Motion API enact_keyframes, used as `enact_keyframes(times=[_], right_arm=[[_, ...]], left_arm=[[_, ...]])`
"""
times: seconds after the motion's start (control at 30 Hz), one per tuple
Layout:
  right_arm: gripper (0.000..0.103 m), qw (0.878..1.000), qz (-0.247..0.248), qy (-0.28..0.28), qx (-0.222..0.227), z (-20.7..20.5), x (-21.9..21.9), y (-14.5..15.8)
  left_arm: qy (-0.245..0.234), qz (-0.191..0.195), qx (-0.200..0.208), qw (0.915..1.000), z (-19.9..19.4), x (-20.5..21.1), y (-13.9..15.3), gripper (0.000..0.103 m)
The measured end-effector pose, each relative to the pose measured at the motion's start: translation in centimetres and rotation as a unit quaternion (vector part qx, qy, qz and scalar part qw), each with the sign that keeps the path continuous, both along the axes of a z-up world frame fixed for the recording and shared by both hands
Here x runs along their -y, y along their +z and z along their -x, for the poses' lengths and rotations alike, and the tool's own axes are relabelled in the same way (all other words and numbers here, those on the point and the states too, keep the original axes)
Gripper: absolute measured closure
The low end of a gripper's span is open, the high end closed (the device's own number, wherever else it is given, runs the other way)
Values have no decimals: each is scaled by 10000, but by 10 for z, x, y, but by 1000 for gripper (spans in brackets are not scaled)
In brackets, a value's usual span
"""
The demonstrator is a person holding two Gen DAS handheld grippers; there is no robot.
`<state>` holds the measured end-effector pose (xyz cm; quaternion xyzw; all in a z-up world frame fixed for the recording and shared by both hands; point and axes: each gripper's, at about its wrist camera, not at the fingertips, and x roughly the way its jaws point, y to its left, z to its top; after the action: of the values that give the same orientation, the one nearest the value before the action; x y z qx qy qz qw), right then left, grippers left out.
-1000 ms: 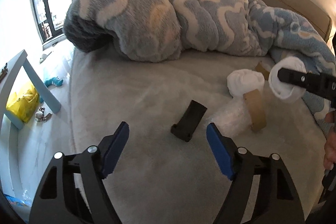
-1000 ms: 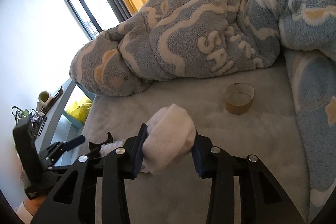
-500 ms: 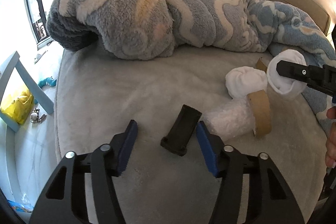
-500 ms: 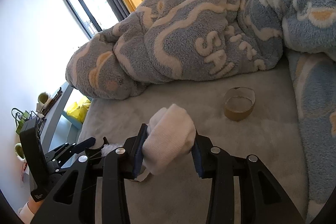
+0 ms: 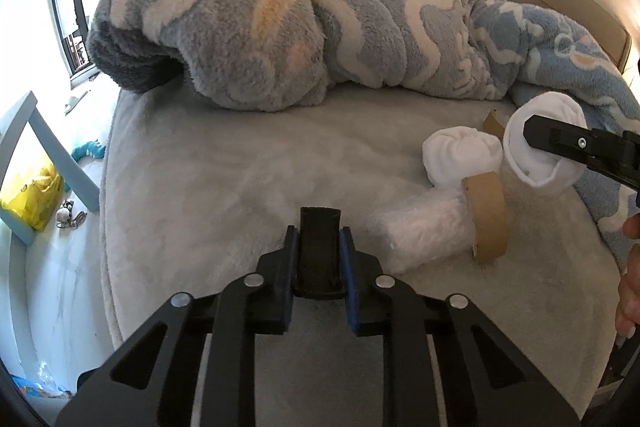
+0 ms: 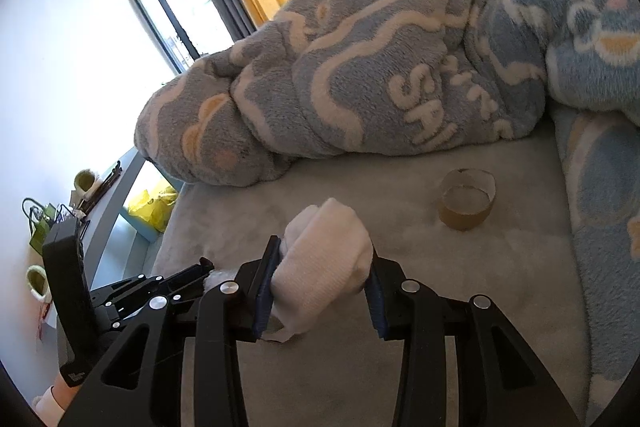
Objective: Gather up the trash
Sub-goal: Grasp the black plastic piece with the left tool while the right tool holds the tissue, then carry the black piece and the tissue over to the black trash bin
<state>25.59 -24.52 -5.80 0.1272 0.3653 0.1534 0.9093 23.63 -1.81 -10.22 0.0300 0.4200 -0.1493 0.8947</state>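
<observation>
The black plastic piece (image 5: pixel 320 251) lies on the grey bedcover (image 5: pixel 224 179), and the left gripper (image 5: pixel 319 247) has just closed its jaws on it: a second ago they stood wide on either side with the piece lying free between them, and now the blue pads (image 5: pixel 289 255) press against both its flanks. It seems gripped but not yet lifted, so the pick looks half done, with raising it clear as the likely next step.

Just beside it on the right lie a white plastic-wrapped wad (image 5: pixel 424 231) and a brown cardboard ring (image 5: pixel 488 223) that leans on the wad, then a rolled white sock (image 5: pixel 460 159) behind them; these look like the next things to gather.

The right gripper (image 6: pixel 322 279) is unchanged from a second ago, part-closed around a second white roll (image 6: pixel 324 267) and holding it above the bed. Further off a second cardboard ring (image 6: pixel 466 199) stands near the heaped blue fleece blanket (image 6: pixel 360 79).
</observation>
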Motion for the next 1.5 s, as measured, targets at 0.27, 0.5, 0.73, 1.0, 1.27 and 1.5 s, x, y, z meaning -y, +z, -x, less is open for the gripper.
enact_keyframes(times=[0.27, 0.5, 0.73, 1.0, 1.27, 1.5], right_arm=[[63, 9998, 48, 82, 181, 11, -13, 15], [63, 9994, 12, 235, 256, 27, -36, 19], [63, 9980, 101, 489, 378, 51, -62, 24], [63, 9957, 150, 808, 426, 72, -100, 25], [63, 9914, 291, 1214, 396, 89, -141, 20], [63, 9868, 359, 1536, 378, 100, -176, 18]], left_arm=[[45, 97, 76, 9999, 16, -10, 14, 82], [140, 160, 90, 9997, 39, -28, 25, 82], [260, 317, 68, 9991, 65, -47, 37, 82], [470, 467, 44, 9978, 89, -74, 45, 82], [650, 425, 99, 9969, 110, -106, 50, 82], [800, 389, 28, 9960, 122, -141, 43, 81]])
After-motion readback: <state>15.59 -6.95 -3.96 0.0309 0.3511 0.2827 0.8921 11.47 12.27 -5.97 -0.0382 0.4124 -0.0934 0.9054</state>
